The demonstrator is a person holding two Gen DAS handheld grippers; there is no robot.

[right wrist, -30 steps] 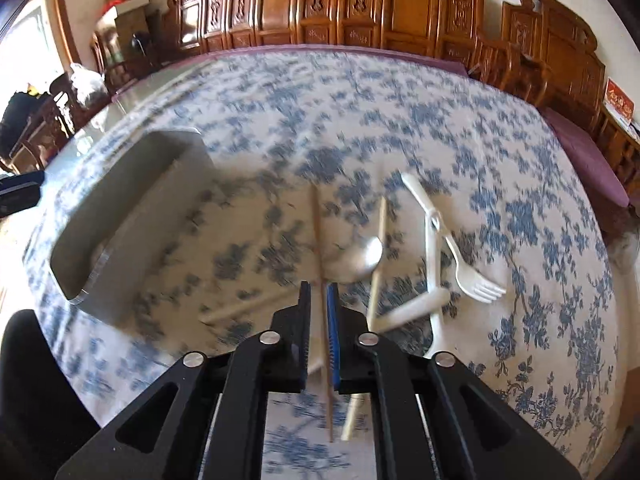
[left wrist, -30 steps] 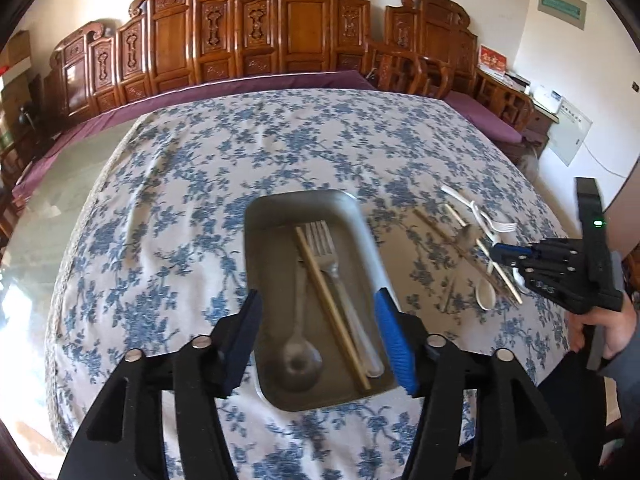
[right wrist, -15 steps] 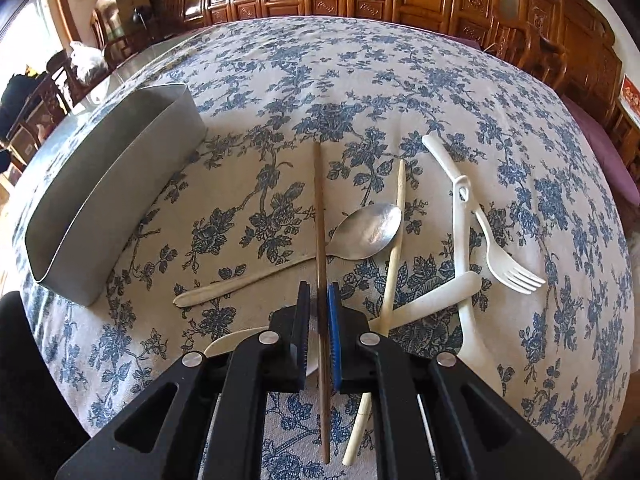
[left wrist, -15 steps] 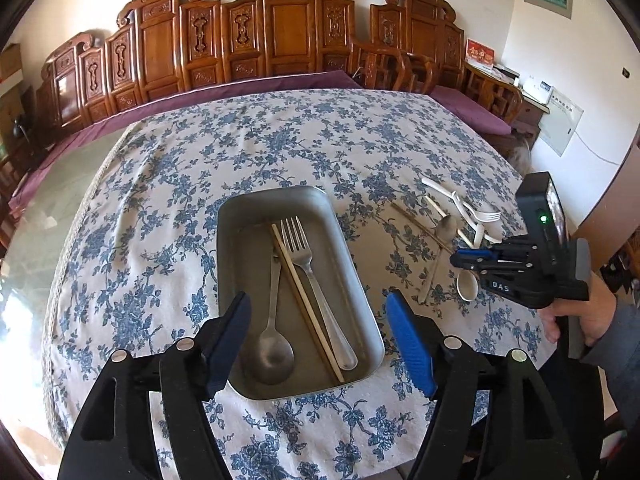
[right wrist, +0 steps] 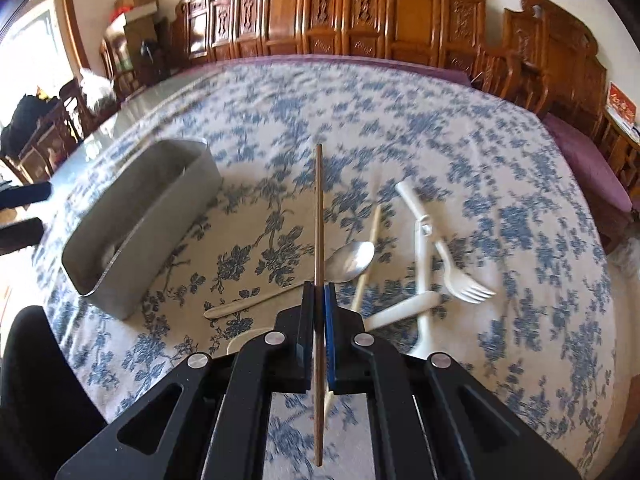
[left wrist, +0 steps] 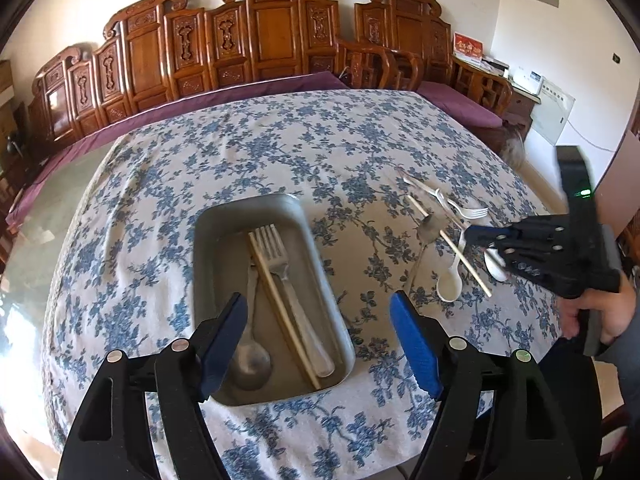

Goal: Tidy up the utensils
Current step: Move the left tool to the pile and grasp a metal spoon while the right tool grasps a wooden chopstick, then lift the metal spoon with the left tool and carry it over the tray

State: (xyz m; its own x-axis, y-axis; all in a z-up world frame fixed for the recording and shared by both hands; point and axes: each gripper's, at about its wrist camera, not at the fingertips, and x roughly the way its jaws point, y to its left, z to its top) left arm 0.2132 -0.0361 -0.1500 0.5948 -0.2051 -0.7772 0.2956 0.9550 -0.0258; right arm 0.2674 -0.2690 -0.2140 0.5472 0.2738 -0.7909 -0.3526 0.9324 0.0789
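Note:
A grey metal tray (left wrist: 248, 204) on the flowered cloth holds a metal fork (left wrist: 276, 252), a metal spoon (left wrist: 250, 360) and a chopstick (left wrist: 280, 300). My left gripper (left wrist: 318, 300) hovers over the tray's near end; its jaws are opening with nothing between them. My right gripper (right wrist: 319, 286) is shut on a brown chopstick (right wrist: 319, 208), held lifted above the cloth and pointing away. The tray (right wrist: 152, 236) lies to its left. In the left wrist view the right gripper (left wrist: 472, 236) hangs over the loose utensils.
Loose on the cloth to the tray's right lie a metal spoon (right wrist: 352, 258), a pale chopstick (right wrist: 368, 256), a white plastic fork (right wrist: 464, 280) and a white plastic spoon (left wrist: 448, 284). A hand (left wrist: 608, 316) holds the right gripper. Carved wooden chairs ring the table's far side.
The right gripper has lifted the brown chopstick off the cloth. The left gripper's jaws have spread wider and it has drawn back from the tray.

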